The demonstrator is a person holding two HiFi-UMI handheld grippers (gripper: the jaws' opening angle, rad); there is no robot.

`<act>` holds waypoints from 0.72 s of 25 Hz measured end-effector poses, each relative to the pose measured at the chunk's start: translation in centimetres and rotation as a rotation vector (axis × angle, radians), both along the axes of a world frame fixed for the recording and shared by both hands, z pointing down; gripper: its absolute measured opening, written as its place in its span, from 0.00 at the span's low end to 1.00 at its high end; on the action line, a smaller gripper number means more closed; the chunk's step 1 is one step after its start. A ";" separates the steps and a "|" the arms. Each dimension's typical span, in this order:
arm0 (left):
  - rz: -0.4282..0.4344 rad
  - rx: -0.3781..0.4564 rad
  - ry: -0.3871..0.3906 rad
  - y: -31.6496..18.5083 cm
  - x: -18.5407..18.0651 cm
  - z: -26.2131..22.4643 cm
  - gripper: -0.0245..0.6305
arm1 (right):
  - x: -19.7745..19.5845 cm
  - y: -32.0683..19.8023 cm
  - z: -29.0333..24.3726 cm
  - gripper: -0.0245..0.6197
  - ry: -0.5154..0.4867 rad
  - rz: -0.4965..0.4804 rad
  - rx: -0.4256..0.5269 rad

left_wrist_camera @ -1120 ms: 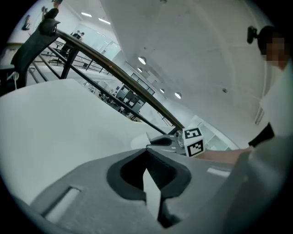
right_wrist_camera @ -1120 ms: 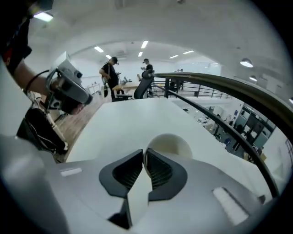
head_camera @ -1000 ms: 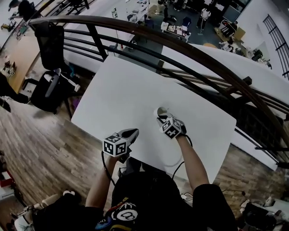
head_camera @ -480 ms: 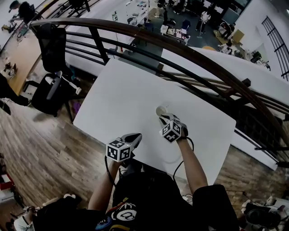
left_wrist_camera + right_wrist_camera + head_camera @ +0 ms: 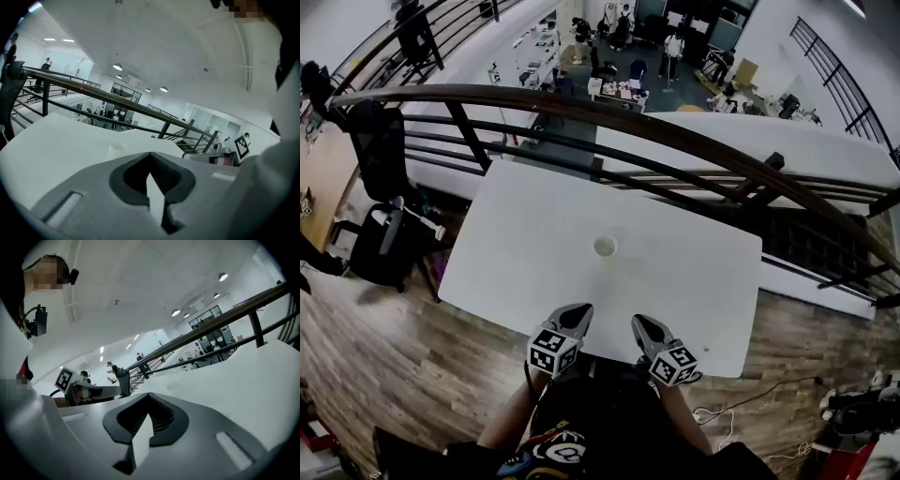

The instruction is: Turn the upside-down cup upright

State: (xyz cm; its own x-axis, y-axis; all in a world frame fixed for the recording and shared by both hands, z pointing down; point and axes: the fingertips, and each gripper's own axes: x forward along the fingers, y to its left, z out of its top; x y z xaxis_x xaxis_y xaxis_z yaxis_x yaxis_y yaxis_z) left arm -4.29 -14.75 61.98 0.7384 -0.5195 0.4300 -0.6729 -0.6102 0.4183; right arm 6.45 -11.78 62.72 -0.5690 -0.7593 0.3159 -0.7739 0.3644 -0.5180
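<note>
A small white cup (image 5: pixel 605 247) stands alone near the middle of the white table (image 5: pixel 516 234), its open mouth facing up. In the left gripper view the cup (image 5: pixel 116 147) is a small pale shape far beyond the jaws. My left gripper (image 5: pixel 579 310) and right gripper (image 5: pixel 637 324) hover side by side at the table's near edge, well short of the cup. Both are shut with nothing between the jaws, as the left gripper (image 5: pixel 151 161) and the right gripper (image 5: pixel 149 404) show close up. Each gripper view shows the other gripper off to the side.
A dark curved railing (image 5: pixel 609 117) runs behind the table's far edge, with a drop to a lower floor beyond it. A black office chair (image 5: pixel 380 234) stands left of the table on the wooden floor (image 5: pixel 384 375). Cables (image 5: pixel 741 403) lie on the floor at the right.
My right gripper has come off the cup and drawn back to the table's near edge, rolling as it went. The left gripper shifted slightly. The cup now stands free.
</note>
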 end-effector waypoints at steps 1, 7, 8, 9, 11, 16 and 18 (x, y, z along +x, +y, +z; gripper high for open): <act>0.012 0.005 -0.003 0.6 0.8 -0.3 0.04 | 0.2 1.1 -0.3 0.04 0.005 0.002 -0.001; 0.022 0.070 -0.020 5.7 5.5 -4.0 0.04 | 4.2 5.8 -3.9 0.04 0.001 0.031 0.051; 0.009 0.084 -0.021 6.7 6.3 -4.5 0.04 | 5.1 6.5 -4.5 0.04 -0.005 0.035 0.062; -0.011 0.097 -0.023 7.7 6.8 -5.0 0.04 | 5.9 7.1 -5.0 0.04 0.009 0.029 0.075; -0.059 0.124 -0.027 10.0 7.9 -5.7 0.04 | 6.9 8.7 -5.4 0.04 0.115 -0.019 0.119; -0.101 0.175 -0.062 17.7 10.8 -7.1 0.04 | 8.1 13.9 -6.4 0.04 0.240 -0.146 0.184; -0.108 0.183 -0.081 20.0 11.2 -7.2 0.04 | 8.0 15.6 -6.4 0.04 0.199 -0.166 0.176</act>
State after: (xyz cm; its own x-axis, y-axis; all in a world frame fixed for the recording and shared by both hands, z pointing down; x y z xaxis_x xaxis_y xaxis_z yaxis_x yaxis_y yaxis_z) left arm 6.94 5.29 54.81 0.6410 -0.6686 0.3770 -0.7654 -0.5934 0.2491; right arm 14.45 3.83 56.29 -0.6301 -0.7137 0.3058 -0.7760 0.5651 -0.2801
